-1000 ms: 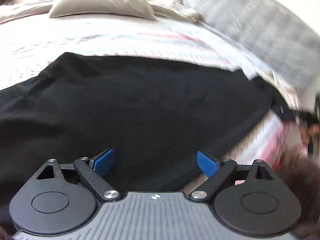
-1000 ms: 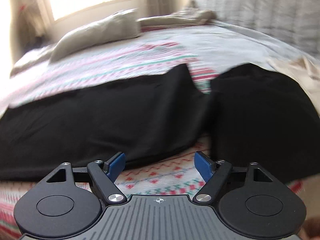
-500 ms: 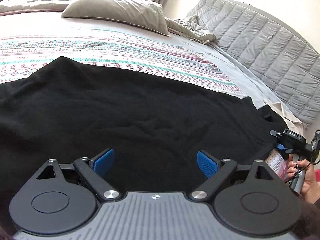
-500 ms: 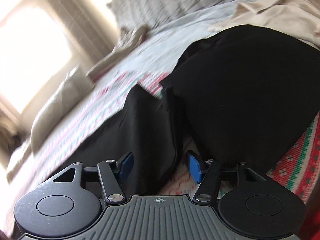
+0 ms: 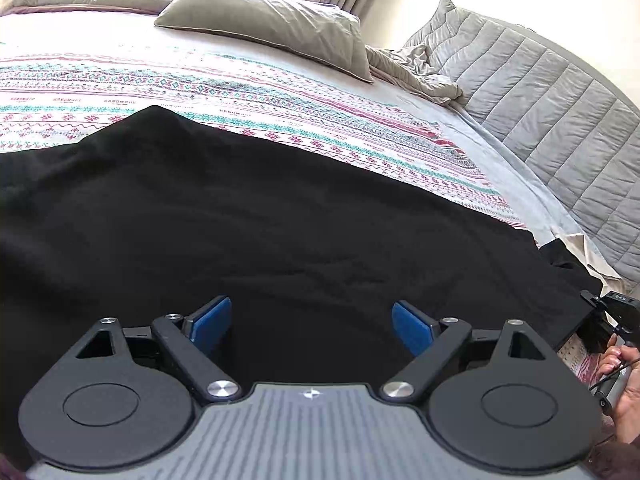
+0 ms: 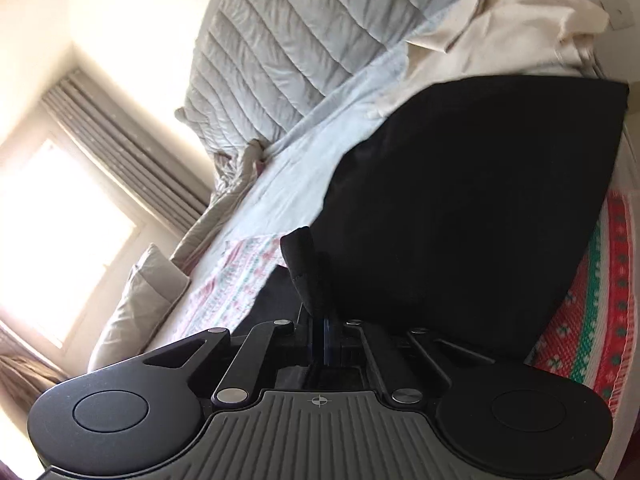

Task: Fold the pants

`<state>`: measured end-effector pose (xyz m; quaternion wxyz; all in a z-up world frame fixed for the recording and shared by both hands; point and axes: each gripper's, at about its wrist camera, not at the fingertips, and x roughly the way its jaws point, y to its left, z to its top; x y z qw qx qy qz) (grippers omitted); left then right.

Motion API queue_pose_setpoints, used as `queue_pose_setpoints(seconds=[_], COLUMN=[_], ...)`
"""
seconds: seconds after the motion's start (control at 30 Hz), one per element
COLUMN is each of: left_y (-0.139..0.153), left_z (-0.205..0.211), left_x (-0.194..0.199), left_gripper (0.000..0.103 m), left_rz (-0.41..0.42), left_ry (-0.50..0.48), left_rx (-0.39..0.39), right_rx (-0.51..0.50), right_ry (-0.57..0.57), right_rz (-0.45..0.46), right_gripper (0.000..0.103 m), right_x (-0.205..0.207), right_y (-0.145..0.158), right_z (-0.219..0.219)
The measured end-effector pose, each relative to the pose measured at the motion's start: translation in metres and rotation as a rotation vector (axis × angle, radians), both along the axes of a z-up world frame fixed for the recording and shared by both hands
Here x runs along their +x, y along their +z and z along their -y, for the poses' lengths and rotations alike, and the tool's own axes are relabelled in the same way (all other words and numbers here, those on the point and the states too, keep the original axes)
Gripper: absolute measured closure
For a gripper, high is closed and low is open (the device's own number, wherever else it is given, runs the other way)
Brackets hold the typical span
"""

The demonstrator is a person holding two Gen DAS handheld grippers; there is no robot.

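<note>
Black pants (image 5: 280, 220) lie spread across the patterned blanket (image 5: 280, 112) on a bed. My left gripper (image 5: 311, 320) hovers low over them, open, its blue pads (image 5: 210, 320) wide apart with only flat cloth below. In the right wrist view the pants (image 6: 460, 220) fill the middle and right. My right gripper (image 6: 325, 328) is rolled to one side and shut on an edge of the pants; a pinched fold (image 6: 302, 264) sticks up past its fingers. At the far right of the left wrist view the right gripper (image 5: 612, 312) shows, held by a hand (image 5: 628, 384).
A grey pillow (image 5: 272, 20) lies at the head of the bed. A grey quilted cover (image 5: 540, 92) runs along the far side, a crumpled beige cloth (image 6: 500, 32) beside the pants. A bright window (image 6: 52, 240) with a curtain (image 6: 128, 152) stands behind.
My right gripper rolled sideways, sank toward the pants and closed on their edge. My left gripper stayed open and shifted a little over the cloth.
</note>
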<state>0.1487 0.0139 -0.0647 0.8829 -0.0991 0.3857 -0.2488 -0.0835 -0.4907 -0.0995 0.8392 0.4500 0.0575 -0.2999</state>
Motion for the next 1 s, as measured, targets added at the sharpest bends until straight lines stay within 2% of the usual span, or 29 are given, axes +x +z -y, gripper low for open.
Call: queue_pose_setpoints(seconds=[0.13,0.27,0.43,0.57,0.73,0.9,1.0], left_y=[0.001,0.0,-0.002,-0.003,-0.004,-0.012,-0.016], left_z=[0.0,-0.006,-0.014,-0.02,-0.033,-0.054,-0.061], left_x=[0.0,0.005,0.011,0.014,0.017,0.021,0.022], left_gripper=[0.013,0.014,0.014,0.014,0.014,0.015,0.02], left_rz=[-0.016,-0.054,-0.101,-0.138,-0.173,-0.243,-0.279], left_ry=[0.004,0.01,0.033,0.059,0.099,0.159,0.173], left_rx=[-0.014,-0.069,-0.157,-0.228,-0.306,-0.433,-0.479], right_rx=[-0.04,-0.217,-0.435,-0.585,-0.66,-0.652,-0.634], right_ry=[0.016,0.131,0.402,0.658,0.94,1.195,1.312], right_rz=[-0.047,-0.126,-0.206,-0.267,-0.306,-0.328,-0.335], right_gripper=[0.1,0.099,0.099,0.099,0.099,0.099,0.099], right_x=[0.011,0.043,0.1,0.142,0.174,0.187,0.187], right_y=[0.013,0.048,0.097,0.117,0.113,0.083,0.061], right_z=[-0.004,-0.026,-0.087,-0.162,-0.258,-0.342,-0.373])
